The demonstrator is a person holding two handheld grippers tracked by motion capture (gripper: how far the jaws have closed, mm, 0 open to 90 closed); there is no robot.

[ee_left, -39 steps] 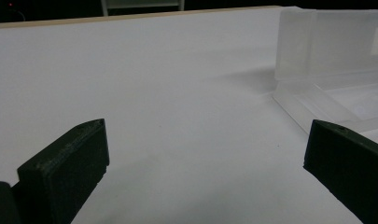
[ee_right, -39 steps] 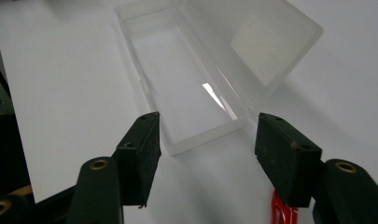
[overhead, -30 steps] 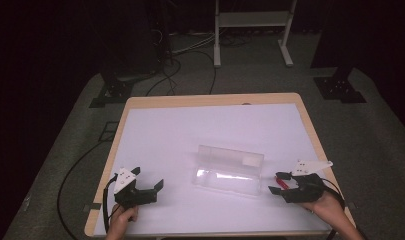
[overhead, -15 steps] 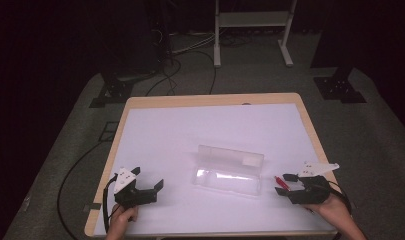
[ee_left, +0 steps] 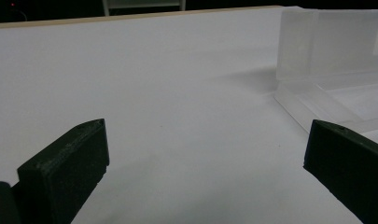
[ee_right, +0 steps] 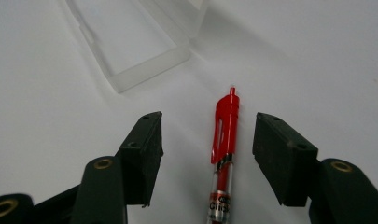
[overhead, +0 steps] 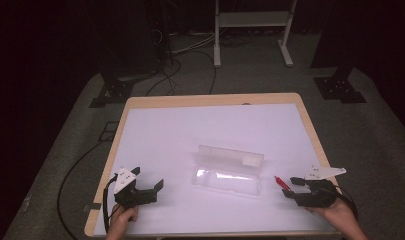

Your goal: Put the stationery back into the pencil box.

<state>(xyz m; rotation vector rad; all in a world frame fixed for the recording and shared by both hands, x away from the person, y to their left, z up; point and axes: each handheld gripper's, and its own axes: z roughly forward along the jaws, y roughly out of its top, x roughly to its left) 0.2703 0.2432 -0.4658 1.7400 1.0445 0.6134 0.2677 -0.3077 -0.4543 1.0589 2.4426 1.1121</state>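
Pen (ee_right: 225, 140) lies on the table between the right gripper's (ee_right: 207, 140) closing jaws, untouched.

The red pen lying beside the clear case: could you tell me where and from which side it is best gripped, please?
Probably the red pen is best pinched across its barrel just below the clip, coming down from above. It lies flat on the white table, clear of the open clear case, and the right gripper already straddles it, jaws open on either side and just closing a little, not yet touching.

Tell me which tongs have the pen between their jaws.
The right tongs: the red pen lies on the table between their open jaws, untouched. The left tongs straddle only bare table, beside the clear case.
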